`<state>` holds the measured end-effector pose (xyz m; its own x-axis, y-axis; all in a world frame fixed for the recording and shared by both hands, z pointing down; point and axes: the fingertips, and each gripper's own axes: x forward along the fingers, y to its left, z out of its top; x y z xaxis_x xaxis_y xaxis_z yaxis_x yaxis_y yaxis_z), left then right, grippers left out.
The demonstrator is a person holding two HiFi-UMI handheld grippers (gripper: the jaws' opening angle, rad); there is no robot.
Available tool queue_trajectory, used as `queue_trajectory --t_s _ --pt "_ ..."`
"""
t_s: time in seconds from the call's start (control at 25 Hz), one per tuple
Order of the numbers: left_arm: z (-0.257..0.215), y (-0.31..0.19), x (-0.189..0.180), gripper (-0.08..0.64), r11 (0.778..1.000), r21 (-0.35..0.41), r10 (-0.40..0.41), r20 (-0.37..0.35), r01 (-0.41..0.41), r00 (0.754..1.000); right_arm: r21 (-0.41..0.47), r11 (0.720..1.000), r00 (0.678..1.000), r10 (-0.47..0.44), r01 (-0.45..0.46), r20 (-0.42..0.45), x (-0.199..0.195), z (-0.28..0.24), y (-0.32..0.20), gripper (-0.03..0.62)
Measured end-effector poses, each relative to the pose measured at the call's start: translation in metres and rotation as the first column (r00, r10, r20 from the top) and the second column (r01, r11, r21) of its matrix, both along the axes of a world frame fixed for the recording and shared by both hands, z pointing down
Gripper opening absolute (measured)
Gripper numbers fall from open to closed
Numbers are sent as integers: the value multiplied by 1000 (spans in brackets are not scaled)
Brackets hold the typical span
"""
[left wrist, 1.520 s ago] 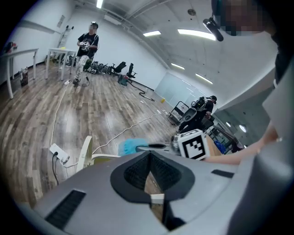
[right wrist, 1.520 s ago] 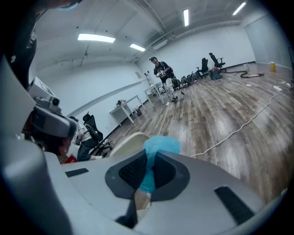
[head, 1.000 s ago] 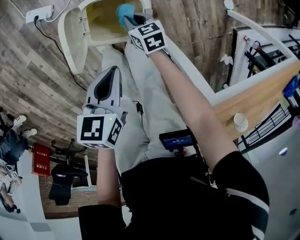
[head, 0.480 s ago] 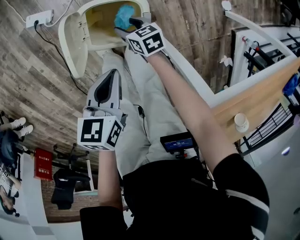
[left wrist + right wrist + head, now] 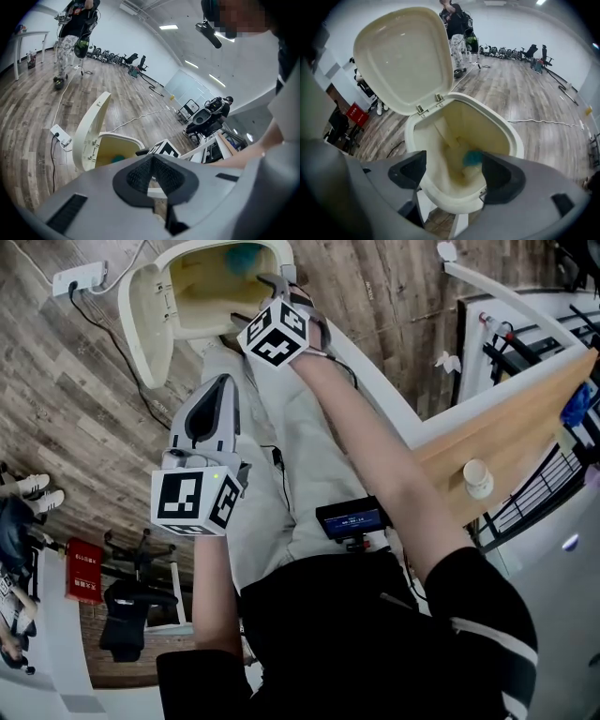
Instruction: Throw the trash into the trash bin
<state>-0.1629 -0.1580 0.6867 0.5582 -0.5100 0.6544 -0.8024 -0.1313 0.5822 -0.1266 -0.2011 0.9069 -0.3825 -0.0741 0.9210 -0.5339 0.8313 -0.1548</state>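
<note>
Trash [image 5: 473, 158], a small teal crumpled wad, lies down inside the cream plastic trash bin [image 5: 511, 136], against the inner wall on the side away from the hinge. From the head view the same teal wad [image 5: 246, 256] shows just under the bin's rim [image 5: 281, 259]. The bin's rounded lid [image 5: 401, 56] stands tilted up and back on its hinges, leaving the bin's mouth uncovered.

The right gripper [image 5: 452, 171] hangs directly over the bin's mouth, pointing steeply down into it. Its jaws have just been opening and now stand spread wide. Nothing sits between the pads; the teal wad seen through the gap is well below them, apart from the gripper. In the head view this right gripper [image 5: 281, 282] reaches just over the near edge of the bin.

The left gripper [image 5: 220, 385] is held back from the bin, on the person's side of it, over the grey wooden plank floor [image 5: 75, 409]. Its jaws are pressed together with nothing between them [image 5: 151, 161].
</note>
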Motion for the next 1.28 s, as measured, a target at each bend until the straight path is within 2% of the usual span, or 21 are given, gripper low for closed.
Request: queue_trajectory --t_s 0.12,0.24,0.28,0.4,0.44,0.48,0.56,0.64,0.72,0.92,1.04,1.2,1.28 --pt "-18 -8 -5 3 999 35 -10 12 10 1000 16 1000 999 11 -12 35 -2 -31 -10 345" --pt "-57 -23 -16 3 995 97 -19 31 16 999 40 999 995 33 -37 91 -8 -91 -27 344" --pt "-74 -29 -20 3 993 121 -21 39 16 999 52 997 993 43 -49 106 -9 -117 -34 317" --pt "-133 -43 -34 3 980 197 -30 51 19 998 136 986 983 72 -95 168 -12 -214 -56 44" --pt "-154 -49 -37 3 973 230 -34 54 21 998 176 977 971 79 -120 224 -15 -253 -64 5" --pt "-177 -53 -40 3 964 265 -37 58 20 998 213 966 951 80 -149 299 -19 -294 -71 -2" --pt "-225 -61 -42 3 943 334 -34 68 9 997 281 937 887 57 -205 458 -25 -383 -79 -2" --pt "-273 -73 -43 3 910 415 -22 83 -15 996 349 901 817 11 -258 577 -29 -468 -88 -2" --pt "-318 -83 -41 3 867 495 -2 107 -51 994 398 862 749 -32 -315 661 -26 -540 -91 -2" --pt "-411 -80 -31 3 771 624 24 166 -124 986 449 798 613 -130 -402 779 -11 -675 -62 -2" --pt "-451 -79 -28 3 708 692 21 181 -142 983 490 772 576 -201 -405 792 -8 -717 -43 -2" --pt "-499 -78 -24 3 624 769 21 160 -138 987 538 729 538 -276 -423 796 -6 -753 -35 -2" --pt "-510 -78 -23 3 606 783 21 164 -143 986 549 711 510 -306 -440 804 -6 -763 -38 -2"
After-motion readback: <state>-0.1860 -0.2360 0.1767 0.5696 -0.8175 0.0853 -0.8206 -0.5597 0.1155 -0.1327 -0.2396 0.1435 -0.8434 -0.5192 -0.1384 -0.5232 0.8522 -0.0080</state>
